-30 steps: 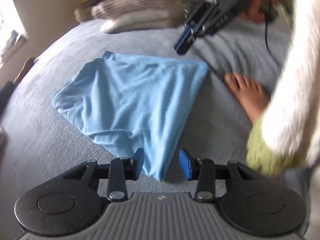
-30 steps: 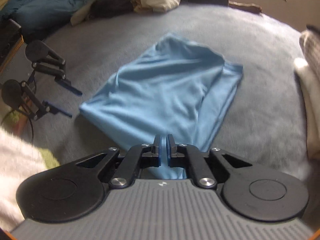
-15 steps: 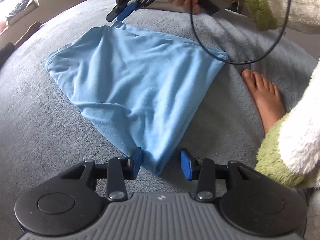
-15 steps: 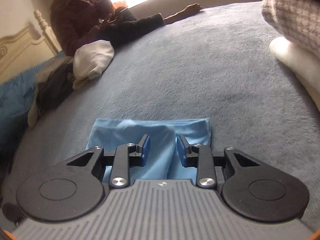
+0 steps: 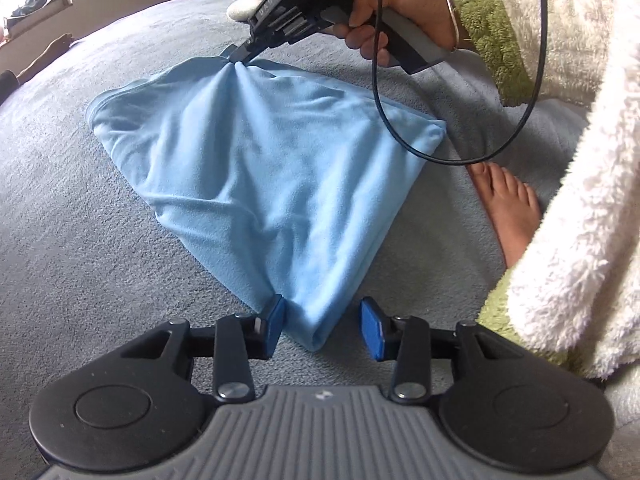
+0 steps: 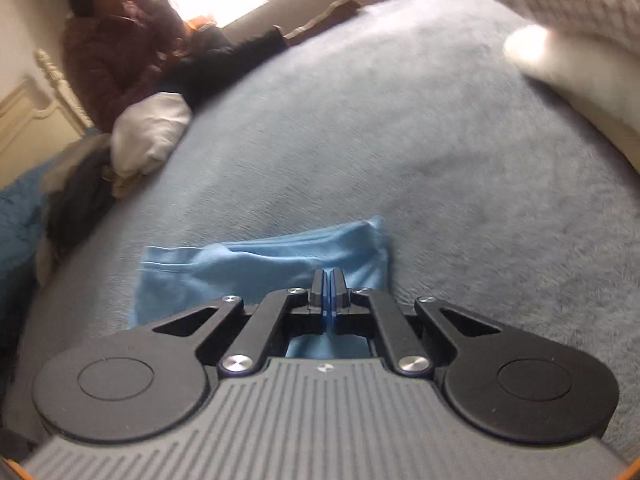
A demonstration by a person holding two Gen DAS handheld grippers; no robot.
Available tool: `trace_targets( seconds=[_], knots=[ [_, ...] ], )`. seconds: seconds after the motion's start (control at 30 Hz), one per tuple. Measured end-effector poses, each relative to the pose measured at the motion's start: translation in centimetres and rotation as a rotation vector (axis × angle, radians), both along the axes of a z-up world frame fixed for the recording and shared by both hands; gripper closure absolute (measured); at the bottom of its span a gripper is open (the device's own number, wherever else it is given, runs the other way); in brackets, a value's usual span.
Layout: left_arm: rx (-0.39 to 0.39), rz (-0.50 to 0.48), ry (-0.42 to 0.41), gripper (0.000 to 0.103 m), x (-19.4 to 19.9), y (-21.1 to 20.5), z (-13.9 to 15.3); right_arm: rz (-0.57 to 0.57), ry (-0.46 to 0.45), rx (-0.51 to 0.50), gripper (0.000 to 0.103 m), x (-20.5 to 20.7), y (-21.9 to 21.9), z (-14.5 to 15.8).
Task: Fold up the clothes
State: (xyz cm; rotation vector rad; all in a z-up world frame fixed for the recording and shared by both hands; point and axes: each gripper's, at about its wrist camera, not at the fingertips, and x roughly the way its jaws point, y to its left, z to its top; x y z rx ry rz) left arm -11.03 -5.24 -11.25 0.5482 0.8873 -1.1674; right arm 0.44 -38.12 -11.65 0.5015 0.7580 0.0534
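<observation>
On the grey bed cover [image 5: 60, 240] a light blue garment [image 5: 272, 168] is laid out, partly folded, with its near corner drawn to a point at the bottom of the left wrist view. The left gripper [image 5: 322, 326] is held with its blue pads apart, the near corner of the garment lying between them and the left pad touching the cloth edge; nothing is clamped yet. For this step to go well, the corner should be taken deep between the pads, with all layers caught together, before the pads are closed, since a shallow bite on a thin knit is likely to slip once tension is applied.

Further right and farther away, the right gripper [image 5: 240, 53] is seen clamped on the far edge of the garment, the cloth gathered into radiating wrinkles at the pinch; in its own view the pads are pressed together on blue fabric. It is best kept low over the bed until the left side is secured. A black cable [image 5: 380, 92] hangs across the cloth and should be kept out of the fold. A bare foot [image 5: 508, 208] rests just beside the garment's right edge.
</observation>
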Motion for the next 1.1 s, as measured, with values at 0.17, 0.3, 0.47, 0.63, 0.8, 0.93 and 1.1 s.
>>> trace_targets(
  seconds=[0.17,0.3,0.47,0.63,0.8,0.93,1.1],
  knots=[
    [-0.022,-0.002,0.01,0.06,0.2,0.2,-0.1,-0.033,-0.092,0.0,0.091,-0.3,0.0,2.5],
    [-0.037,-0.004,0.018,0.06,0.3,0.3,-0.2,0.022,-0.114,-0.098,0.079,0.8,1.3,4.2],
    [-0.052,-0.005,0.025,0.059,0.4,0.6,-0.3,0.347,-0.147,-0.251,0.079,2.7,8.9,5.7],
    [-0.06,-0.006,0.025,0.059,0.4,0.9,-0.3,0.613,-0.141,-0.45,0.08,5.2,15.6,5.1],
    [-0.064,-0.013,0.018,0.059,0.3,1.0,-0.5,0.667,-0.084,-0.485,0.079,7.7,16.4,4.3],
    [-0.065,-0.016,0.021,0.058,0.4,0.9,-0.5,0.624,-0.055,-0.379,0.068,9.2,14.9,4.3],
    [-0.063,-0.022,0.016,0.058,0.4,0.7,-0.6,0.609,0.002,-0.258,0.067,10.3,14.0,3.6]
  ],
)
